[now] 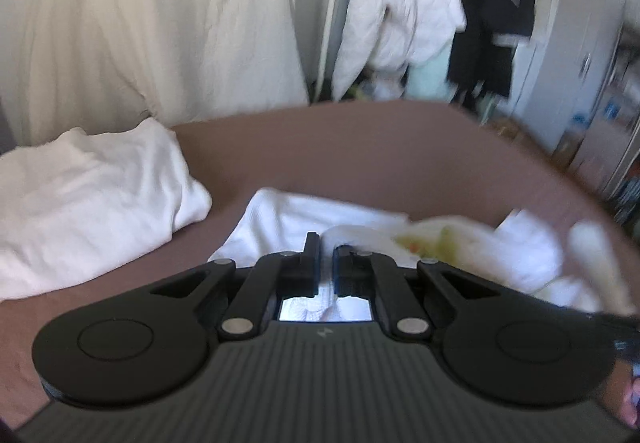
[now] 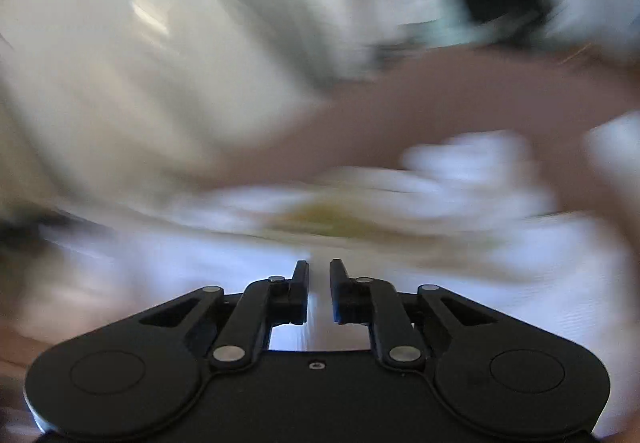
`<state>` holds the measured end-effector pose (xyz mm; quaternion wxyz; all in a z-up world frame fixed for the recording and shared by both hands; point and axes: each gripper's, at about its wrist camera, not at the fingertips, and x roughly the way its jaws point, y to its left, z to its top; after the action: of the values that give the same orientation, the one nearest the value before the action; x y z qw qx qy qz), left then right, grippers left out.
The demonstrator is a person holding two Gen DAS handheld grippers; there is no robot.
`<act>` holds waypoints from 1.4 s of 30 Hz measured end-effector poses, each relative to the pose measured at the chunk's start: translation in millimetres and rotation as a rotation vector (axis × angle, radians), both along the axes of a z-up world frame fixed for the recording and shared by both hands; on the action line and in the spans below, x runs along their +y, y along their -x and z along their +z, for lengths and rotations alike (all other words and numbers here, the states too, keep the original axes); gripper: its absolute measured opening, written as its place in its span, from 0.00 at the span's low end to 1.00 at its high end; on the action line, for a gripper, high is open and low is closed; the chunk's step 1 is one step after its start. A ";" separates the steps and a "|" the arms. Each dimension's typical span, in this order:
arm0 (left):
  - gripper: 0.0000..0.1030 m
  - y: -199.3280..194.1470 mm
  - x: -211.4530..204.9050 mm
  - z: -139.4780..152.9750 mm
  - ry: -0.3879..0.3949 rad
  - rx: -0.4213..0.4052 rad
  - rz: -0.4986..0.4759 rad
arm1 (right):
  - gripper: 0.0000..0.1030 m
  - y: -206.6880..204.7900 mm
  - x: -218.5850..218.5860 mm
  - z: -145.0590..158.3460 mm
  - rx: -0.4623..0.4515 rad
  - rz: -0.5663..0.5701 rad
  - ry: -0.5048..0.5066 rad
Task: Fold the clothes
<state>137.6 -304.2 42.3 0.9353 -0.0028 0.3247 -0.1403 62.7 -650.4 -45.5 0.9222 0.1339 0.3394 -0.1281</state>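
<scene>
A white garment (image 1: pixel 280 219) with a yellow-green print (image 1: pixel 432 243) lies crumpled on the brown bed (image 1: pixel 360 151). My left gripper (image 1: pixel 326 243) is shut on its near edge, with white fabric showing between the pads. The right wrist view is badly blurred. There the same garment (image 2: pixel 200 263) spreads under and ahead of my right gripper (image 2: pixel 319 267). Its jaws stand close together with a narrow gap, and white cloth appears pinched in it. A second white garment (image 1: pixel 92 199) lies folded on the bed to the left.
A pale curtain or sheet (image 1: pixel 160 23) hangs behind the bed. Beyond the far edge, white clothes (image 1: pixel 404 11) and dark clothes (image 1: pixel 508 3) hang on a rack. Shelves (image 1: pixel 616 83) stand at the right. A hand (image 1: pixel 632 395) shows at the lower right edge.
</scene>
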 end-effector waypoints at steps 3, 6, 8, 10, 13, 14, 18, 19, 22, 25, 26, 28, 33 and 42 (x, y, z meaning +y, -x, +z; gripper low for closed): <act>0.05 -6.4 -19.8 -19.9 -0.085 0.014 -0.001 | 0.17 -2.5 -3.9 -21.1 0.065 -0.053 -0.119; 0.05 -5.2 -23.8 -18.4 -0.099 0.000 -0.012 | 0.54 20.5 14.6 -9.3 -0.015 0.096 -0.217; 0.05 -3.5 -21.3 -15.0 -0.096 -0.011 -0.007 | 0.78 30.7 34.3 -5.8 -0.044 0.225 -0.262; 0.05 -3.9 -16.6 -14.1 -0.085 -0.007 0.003 | 0.89 31.6 64.0 -10.5 -0.032 0.392 -0.287; 0.05 -5.6 -9.1 -15.7 -0.067 0.007 0.018 | 0.89 27.5 98.2 -22.6 0.086 0.456 -0.187; 0.05 -6.0 -6.8 -16.3 -0.059 0.010 0.023 | 0.89 23.8 107.7 -28.5 0.133 0.457 -0.132; 0.05 -7.6 0.8 -18.8 -0.012 0.006 0.025 | 0.90 6.3 123.9 -68.9 0.334 0.421 0.052; 0.05 -6.2 3.6 -18.6 0.019 0.002 0.022 | 0.87 5.8 121.5 -74.0 0.324 0.404 0.047; 0.05 11.3 10.4 -10.0 0.047 -0.051 0.020 | 0.18 22.7 107.6 -46.8 0.216 0.371 -0.032; 0.05 41.6 17.4 12.3 0.006 -0.149 0.027 | 0.18 53.7 92.6 -3.1 0.081 0.372 -0.101; 0.06 51.8 23.8 20.8 0.014 -0.175 0.034 | 0.18 69.9 88.8 15.4 0.035 0.384 -0.112; 0.06 73.5 41.9 35.6 0.072 -0.204 0.033 | 0.18 104.7 83.7 53.3 -0.036 0.427 -0.124; 0.06 102.3 78.4 13.0 0.106 -0.007 -0.030 | 0.19 176.5 86.4 113.0 -0.023 0.529 -0.134; 0.08 97.9 99.9 -33.6 0.239 0.308 -0.079 | 0.25 200.3 161.0 -2.0 0.517 0.836 -0.413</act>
<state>39.6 -204.4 8.7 0.8615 -0.1224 0.4447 -0.2121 -137.5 -489.4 -47.5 0.7354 0.1303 0.5979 0.2910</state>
